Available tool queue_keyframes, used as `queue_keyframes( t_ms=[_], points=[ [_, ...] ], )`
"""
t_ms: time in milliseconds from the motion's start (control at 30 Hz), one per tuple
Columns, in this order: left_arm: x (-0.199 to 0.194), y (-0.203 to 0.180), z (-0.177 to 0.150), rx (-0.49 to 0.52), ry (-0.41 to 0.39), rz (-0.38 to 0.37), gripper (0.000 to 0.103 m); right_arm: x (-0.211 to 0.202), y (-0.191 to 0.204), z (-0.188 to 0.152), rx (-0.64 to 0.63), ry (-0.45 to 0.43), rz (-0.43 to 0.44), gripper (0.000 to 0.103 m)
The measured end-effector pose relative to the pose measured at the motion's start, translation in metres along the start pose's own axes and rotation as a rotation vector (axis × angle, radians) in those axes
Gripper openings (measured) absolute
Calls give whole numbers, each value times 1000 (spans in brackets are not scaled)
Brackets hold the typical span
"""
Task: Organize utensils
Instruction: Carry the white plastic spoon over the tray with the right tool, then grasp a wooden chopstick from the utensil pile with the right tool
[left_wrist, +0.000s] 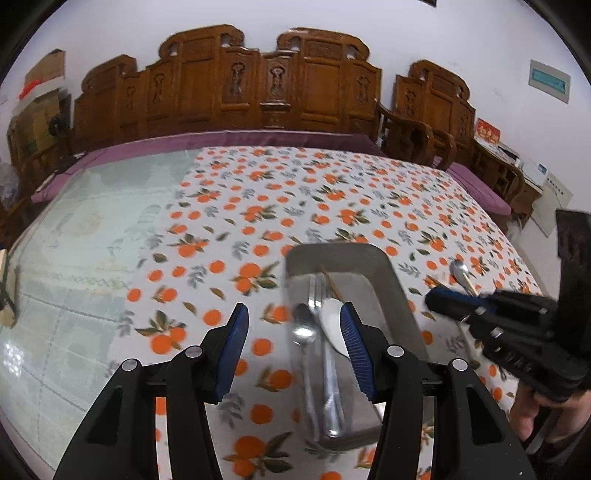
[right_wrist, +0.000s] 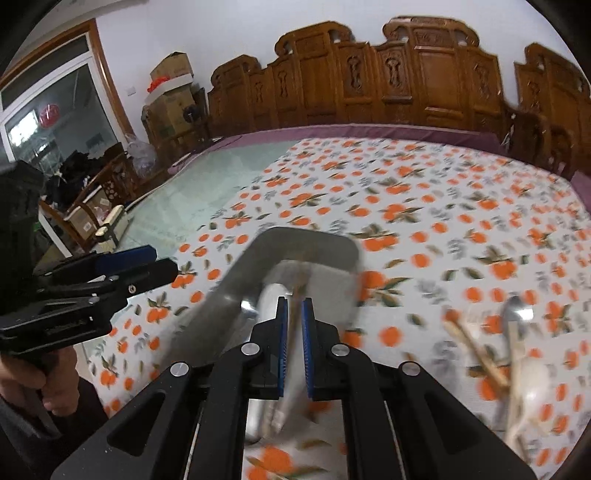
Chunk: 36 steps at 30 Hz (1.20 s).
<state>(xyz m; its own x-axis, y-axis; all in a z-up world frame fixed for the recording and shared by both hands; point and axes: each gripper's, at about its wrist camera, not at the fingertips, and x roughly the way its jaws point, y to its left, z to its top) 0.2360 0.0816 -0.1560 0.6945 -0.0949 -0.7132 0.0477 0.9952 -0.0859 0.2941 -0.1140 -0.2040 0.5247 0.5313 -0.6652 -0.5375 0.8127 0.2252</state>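
A grey metal tray (left_wrist: 391, 280) lies on the orange-print tablecloth and holds a metal spoon (left_wrist: 304, 332), a fork, a white spoon (left_wrist: 332, 321) and a chopstick. My left gripper (left_wrist: 293, 343) is open and empty, hovering over the tray's left side. In the right wrist view my right gripper (right_wrist: 294, 325) is nearly closed on a thin wooden chopstick (right_wrist: 295, 295) above the tray (right_wrist: 221, 295). More chopsticks (right_wrist: 472, 347) and spoons (right_wrist: 515, 314) lie blurred on the cloth at right. The right gripper also shows in the left wrist view (left_wrist: 436, 297), beside a loose spoon (left_wrist: 461, 273).
The table (left_wrist: 92, 258) has a bare glass part left of the tablecloth. A carved wooden bench (left_wrist: 258, 85) with a purple cushion runs along the far edge. Cardboard boxes (right_wrist: 170, 96) stand in the far left corner. The left gripper shows in the right wrist view (right_wrist: 140, 266).
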Motion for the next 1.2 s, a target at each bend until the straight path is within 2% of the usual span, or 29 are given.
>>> queue_keyframes(
  t_ms=[300,600,833,933,1200],
  points=[
    [2,-42,-11,65,3,-44,49,-59,-58,-14,-30,-31,-162,9],
    [5,-65,-19,99,13,-74,49,-78,-105,-34,8,-29,-285,9],
    [9,-79,-24,126,18,-84,49,-65,-135,-57,81,11,-289,10],
    [10,-85,-26,132,17,-88,49,-59,-140,-61,94,30,-284,14],
    [13,-96,-29,153,24,-96,49,-42,-139,-71,82,102,-245,14]
  ],
)
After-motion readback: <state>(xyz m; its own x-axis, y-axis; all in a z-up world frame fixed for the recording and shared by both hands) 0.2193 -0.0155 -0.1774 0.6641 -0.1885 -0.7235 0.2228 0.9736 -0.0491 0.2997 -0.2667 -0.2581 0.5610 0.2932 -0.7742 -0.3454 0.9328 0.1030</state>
